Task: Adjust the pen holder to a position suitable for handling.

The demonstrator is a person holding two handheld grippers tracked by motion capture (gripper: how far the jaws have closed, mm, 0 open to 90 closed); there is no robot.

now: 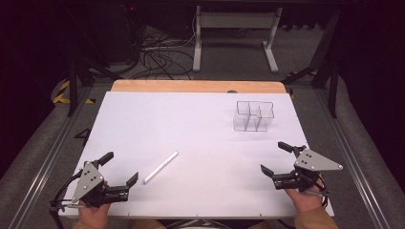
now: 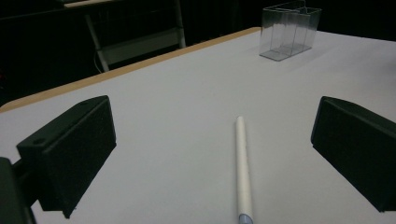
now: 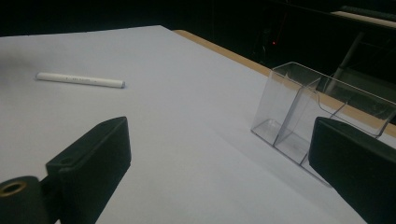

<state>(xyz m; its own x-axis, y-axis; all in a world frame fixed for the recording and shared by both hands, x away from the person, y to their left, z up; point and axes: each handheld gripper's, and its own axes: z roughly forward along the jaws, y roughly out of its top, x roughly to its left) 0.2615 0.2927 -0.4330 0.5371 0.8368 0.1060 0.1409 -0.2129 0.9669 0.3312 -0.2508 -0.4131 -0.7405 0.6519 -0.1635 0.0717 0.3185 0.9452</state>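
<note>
High view: L gripper [image 1: 119, 168] low at the near-left corner of the white table [image 1: 200, 114], jaws spread wide, nothing between them, touching nothing. White pen [image 1: 160, 167] lies flat just ahead and to the right of its right jaw, apart from it, slanted away. R gripper [image 1: 279, 158] at the near-right edge, jaws also spread wide, empty. Clear organizer [image 1: 253, 116] stands ahead of R gripper, slightly to its left, well apart from it; compartments look empty.

Judgement: pre-grasp stage, approach to the pen not closed yet. Pen probably goes to the organizer, so nothing of the job is done.

L gripper view: L gripper [image 2: 212, 154] aims along the pen [image 2: 243, 168]. Pen sits between the two jaws but right of centre, lengthwise to the view, near end with a bluish tip at the bottom edge. Organizer [image 2: 290, 30] far ahead, to the right.

Next move, as I judge: drop L gripper over the pen, shift so the barrel centres, and turn so the jaws close across it, not along.

R gripper view: R gripper [image 3: 219, 158] open wide, holds nothing. Organizer [image 3: 303, 116] near, ahead-right, partly behind the right jaw. Pen [image 3: 80, 80] far off ahead-left.
</note>
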